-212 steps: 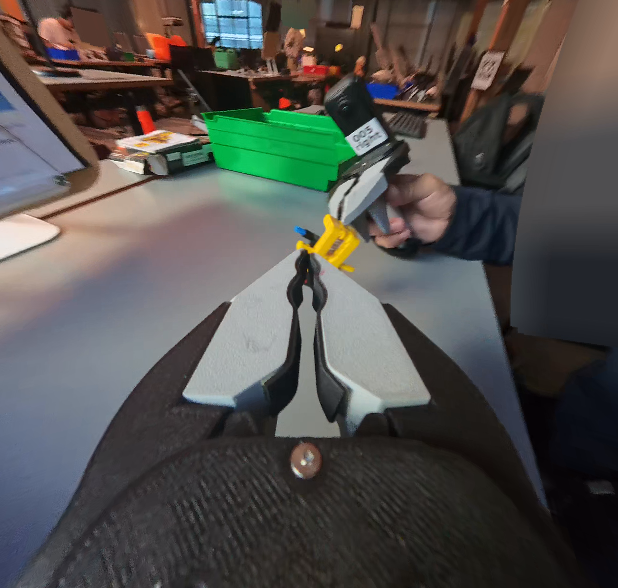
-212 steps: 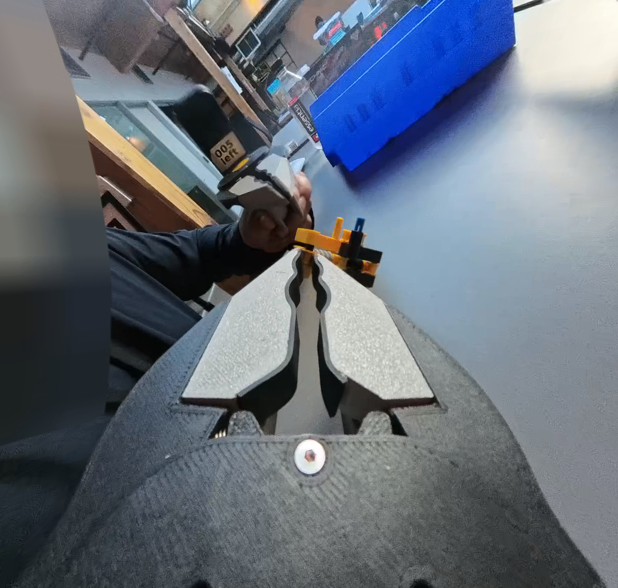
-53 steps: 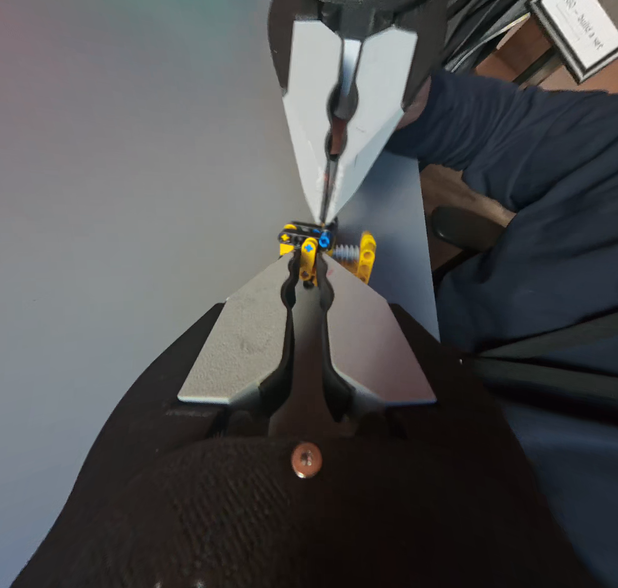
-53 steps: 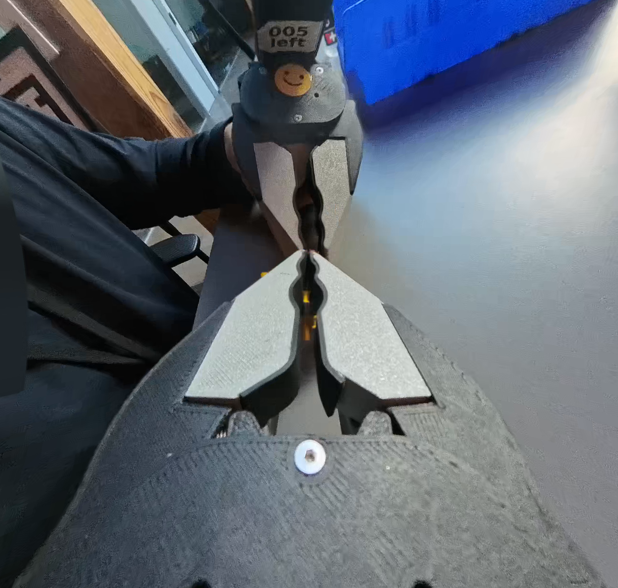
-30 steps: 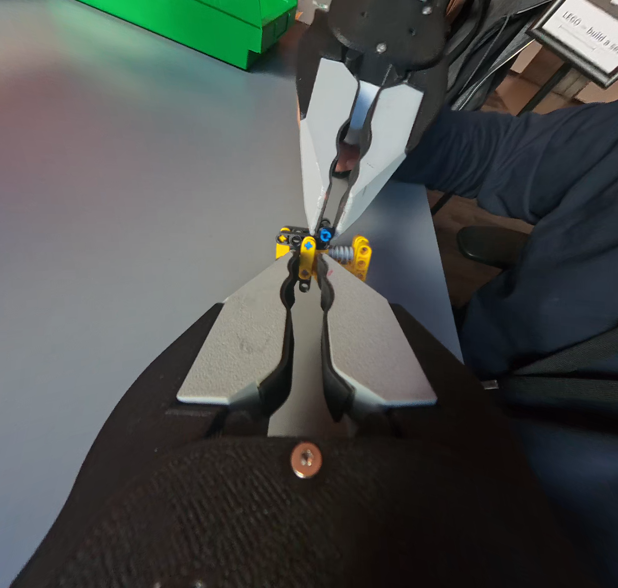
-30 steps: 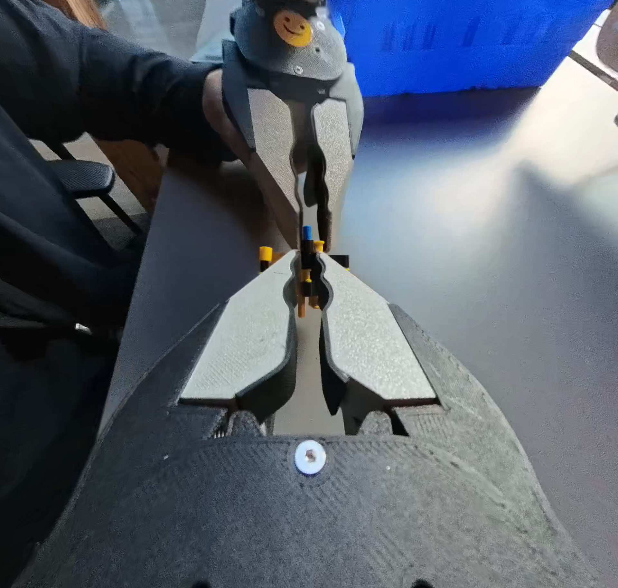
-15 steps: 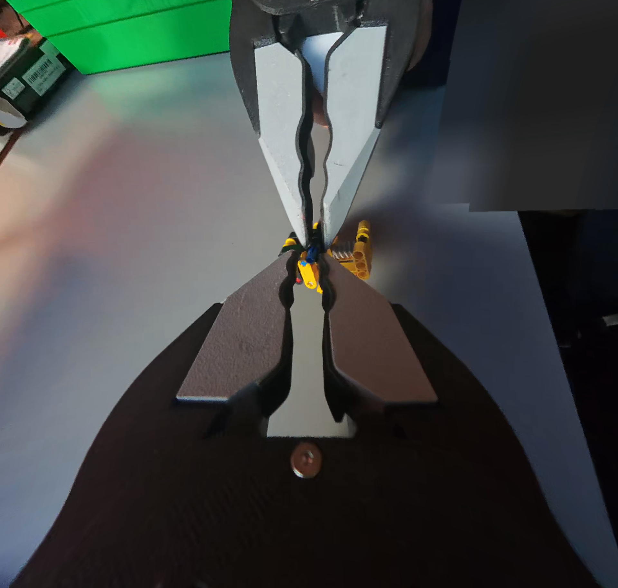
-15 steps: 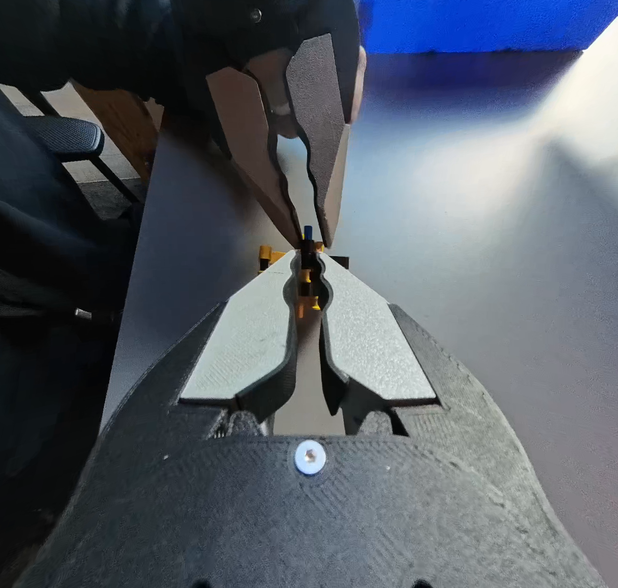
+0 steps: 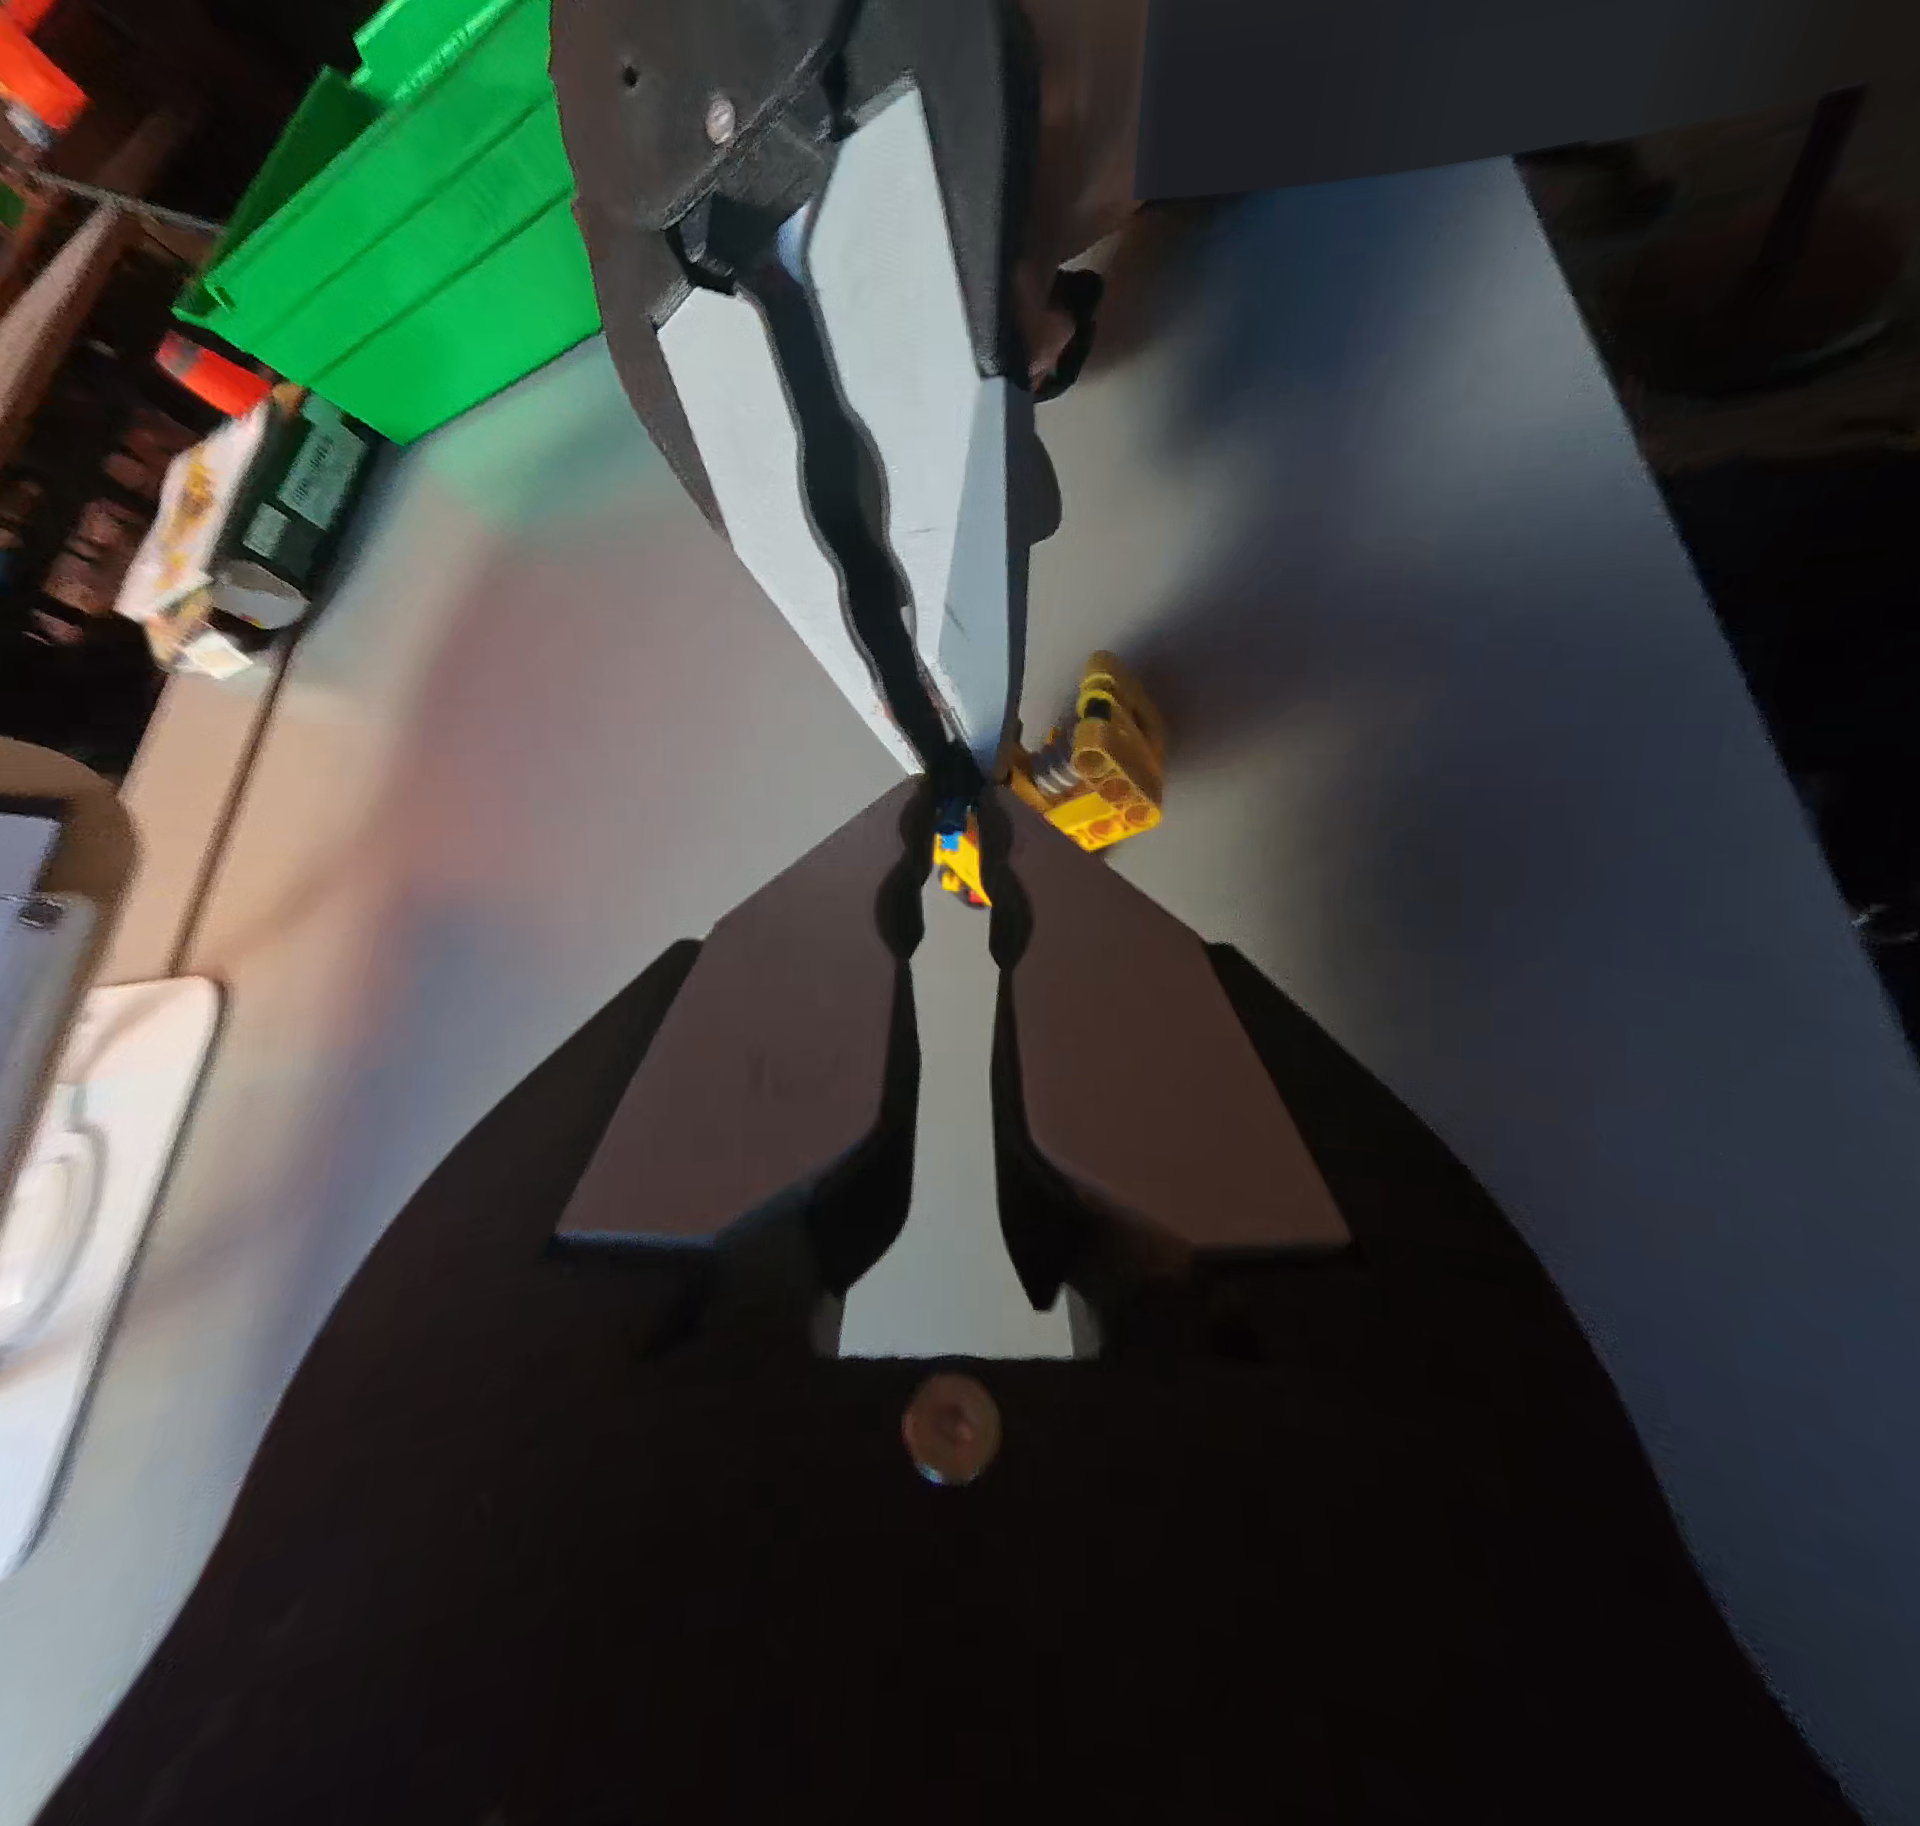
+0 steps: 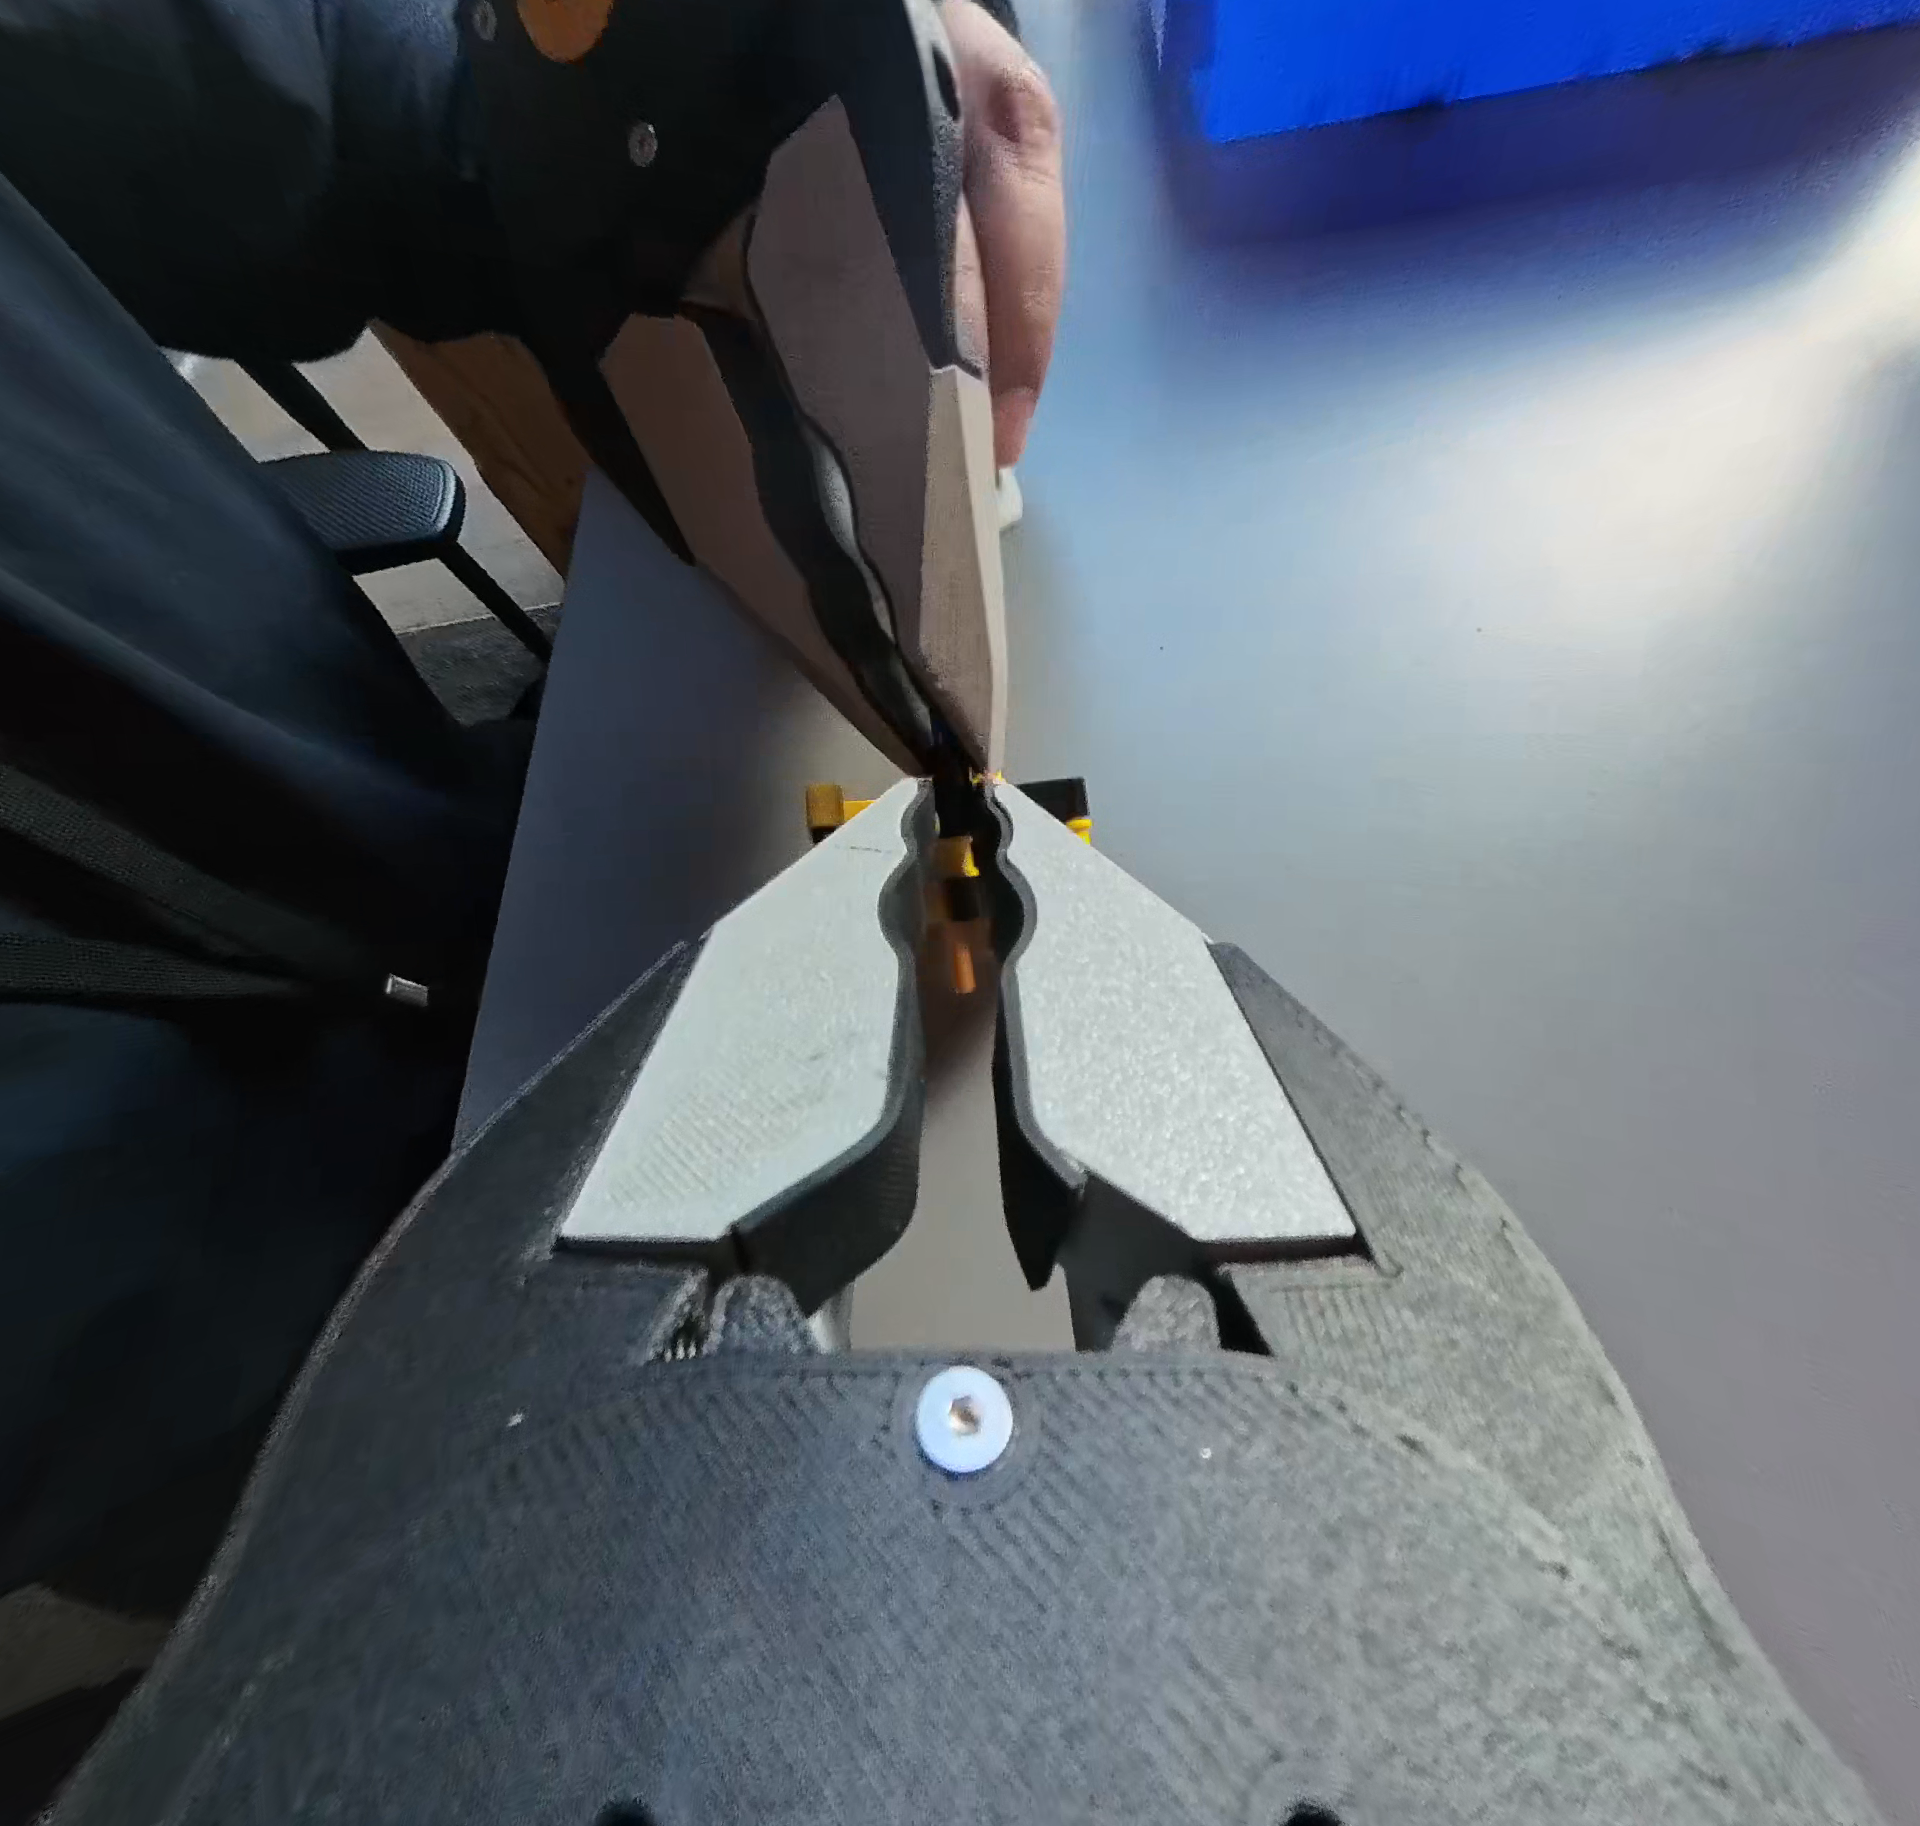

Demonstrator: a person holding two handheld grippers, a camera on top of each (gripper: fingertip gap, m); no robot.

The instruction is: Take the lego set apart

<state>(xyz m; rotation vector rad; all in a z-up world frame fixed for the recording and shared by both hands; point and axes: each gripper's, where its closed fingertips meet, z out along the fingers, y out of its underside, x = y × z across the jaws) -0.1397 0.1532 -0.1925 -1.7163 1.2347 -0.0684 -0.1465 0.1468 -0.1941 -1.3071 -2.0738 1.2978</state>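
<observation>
The lego set (image 9: 1107,774) is a small yellow build with black beams, a blue pin and a grey worm gear, held just above the grey table (image 9: 1403,633). My left gripper (image 9: 951,818) is shut on a yellow beam with a blue pin at the set's near end. My right gripper (image 9: 954,753) comes down from above, tip to tip with it, shut on the black part. In the right wrist view my right gripper (image 10: 956,805) pinches the set (image 10: 956,872) and the left gripper (image 10: 951,753) meets it from above. Most of the set is hidden behind the fingers.
A green bin (image 9: 416,218) stands at the back left, with a box (image 9: 229,529) and a white pad (image 9: 62,1153) nearer. A blue bin (image 10: 1507,10) stands at the far side. The table edge, a chair (image 10: 384,509) and the person's dark sleeve (image 10: 208,114) lie to one side. Only a small space, under 4 cm, lies between the two pairs of fingers.
Both grippers stay shut on the set, tip to tip. Over the last second they have twisted against each other, and the yellow frame has swung out to the right in the left wrist view.
</observation>
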